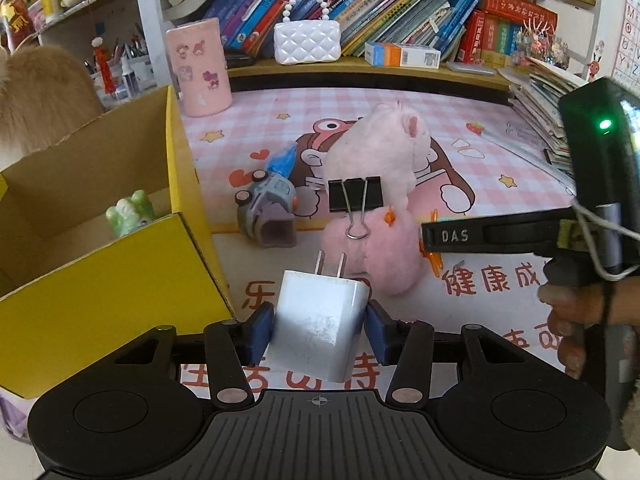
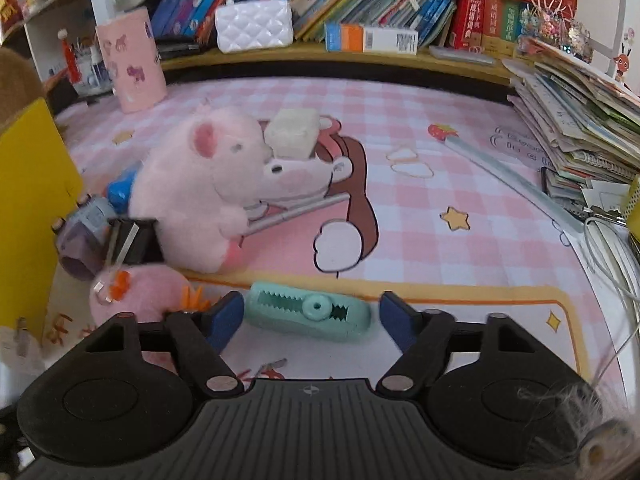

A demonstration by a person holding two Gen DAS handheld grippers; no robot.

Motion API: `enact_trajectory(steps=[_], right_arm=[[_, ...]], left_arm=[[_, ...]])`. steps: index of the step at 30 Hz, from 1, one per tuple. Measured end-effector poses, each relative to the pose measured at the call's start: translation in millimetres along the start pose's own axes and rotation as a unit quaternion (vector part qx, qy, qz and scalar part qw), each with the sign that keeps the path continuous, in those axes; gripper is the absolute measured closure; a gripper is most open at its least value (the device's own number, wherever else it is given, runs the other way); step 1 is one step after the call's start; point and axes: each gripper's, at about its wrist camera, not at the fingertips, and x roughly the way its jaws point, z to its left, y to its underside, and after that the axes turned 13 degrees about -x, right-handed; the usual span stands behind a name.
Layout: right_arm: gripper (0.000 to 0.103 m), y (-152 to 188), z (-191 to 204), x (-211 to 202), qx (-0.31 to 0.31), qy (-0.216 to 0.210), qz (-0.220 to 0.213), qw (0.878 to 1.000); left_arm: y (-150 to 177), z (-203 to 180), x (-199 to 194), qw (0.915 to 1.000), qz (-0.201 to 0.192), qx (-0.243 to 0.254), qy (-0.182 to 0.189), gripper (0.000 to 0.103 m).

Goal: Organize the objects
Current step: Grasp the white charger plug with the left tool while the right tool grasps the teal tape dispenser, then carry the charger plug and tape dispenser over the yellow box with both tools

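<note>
Holding a white charger plug between its blue pads, the left hand-held gripper is clenched on the plug's two flat sides, prongs pointing away toward the middle of the frame. That grip makes sense: the flat faces give the pads something square to bite, so the plug shouldn't twist. The yellow cardboard box sits just to the left in that view, open at the top with a small green figurine already inside, so it's probably the drop spot and the plug looks set to go there next.

Over in the right wrist view, the right hand-held gripper is released, its jaws standing on either side of a mint-green toothed clip lying on the pink checkered desk mat at lower centre. The pads aren't pressing on it, there's a visible gap on the right side. Straddling the long axis like that looks like a line-up for a pick.

Still loose on the desk: a pink plush bear, a black binder clip resting on a second pink plush, and a grey toy car near the box. So the tidy-up seems early on, plenty left to sort.
</note>
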Motion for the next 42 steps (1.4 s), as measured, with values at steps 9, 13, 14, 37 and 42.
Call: enact_trajectory(steps=[9,13,14,37,42], right_arm=[[0.035,5.2,-3.9,-11.5,0.0,0.022,-0.016,1.0],[0.035,4.8,-7.2,-38.6,0.004,0.023,-0.03,0.999],[0.035,5.1,-6.6,-45.8,0.006,0.022,-0.033,0.999],[0.035,61.0,124.2,-151.4,-0.058,-0.051,-0.025,0.997],[0.035,72.4,154.9,-165.7,-0.069,-0.067,-0.025,0.995]], left_arm=[[3.0,1.4,-9.5,0.9999,-0.004,-0.003,0.016,0.055],[5.8,2.8,-14.3,0.9995,-0.006,-0.008,0.03,0.055],[6.4,3.6,-16.3,0.9994,-0.007,-0.01,0.033,0.055],[52.0,97.8,-100.5,0.995,-0.044,-0.08,0.041,0.056],[68.2,125.6,-120.9,0.9937,-0.05,-0.096,0.031,0.056]])
